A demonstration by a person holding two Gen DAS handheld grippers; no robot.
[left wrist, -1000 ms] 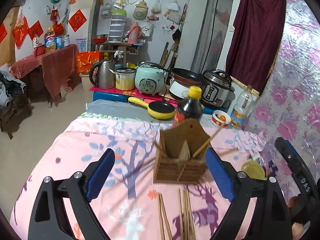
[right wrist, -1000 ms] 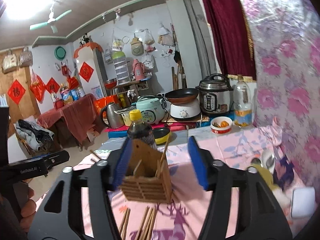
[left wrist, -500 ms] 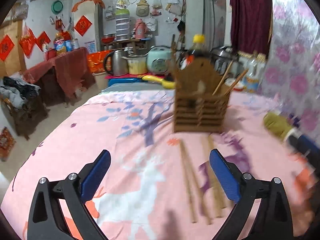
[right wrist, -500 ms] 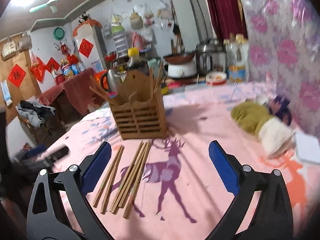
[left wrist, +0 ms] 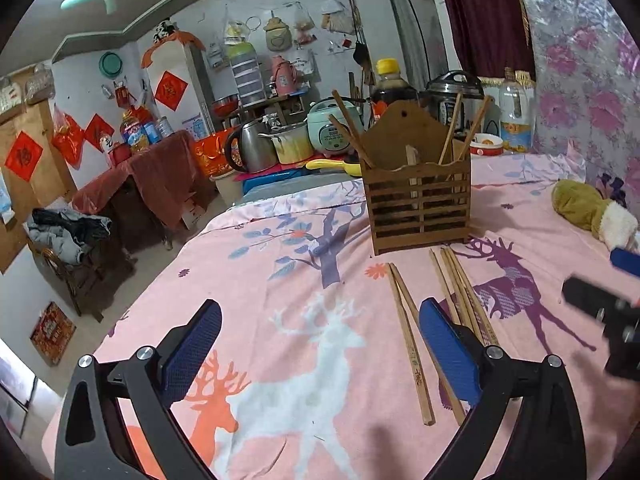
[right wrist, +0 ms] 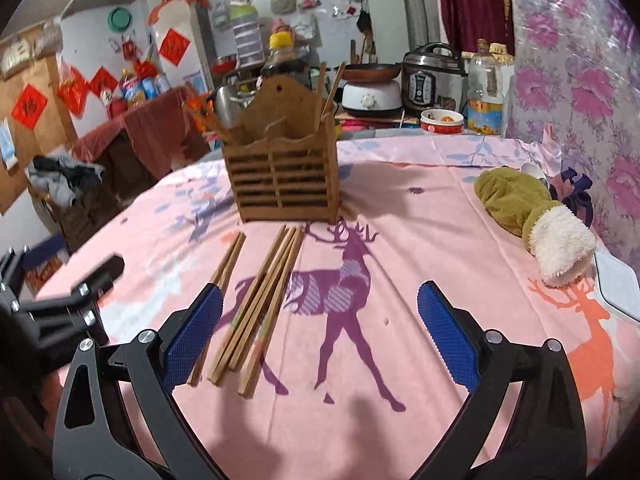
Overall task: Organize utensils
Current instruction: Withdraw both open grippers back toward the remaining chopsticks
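left gripper [left wrist: 320, 344]: I'm holding it wide apart, empty, over the pink cloth [left wrist: 280, 280].
right gripper [right wrist: 320, 332]: jaws have just been opening, nothing between them.
chopsticks [right wrist: 260, 300]: lying loose, just before the wooden holder [right wrist: 280, 176].
handling: light, stiff, thin, likely rolling; I'm judging mid-shaft best.
writing: marks on one stick, unreadable.

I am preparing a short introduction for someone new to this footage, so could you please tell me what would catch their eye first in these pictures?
First is the slatted brown wooden utensil holder, standing mid-bed on the pink deer-print bedsheet with a few chopsticks already upright in it. Directly in front of it lie loose wooden chopsticks, in a pair and a larger bundle. Both blue-padded tools hover wide open and empty: the left hand-held gripper and the right hand-held gripper.
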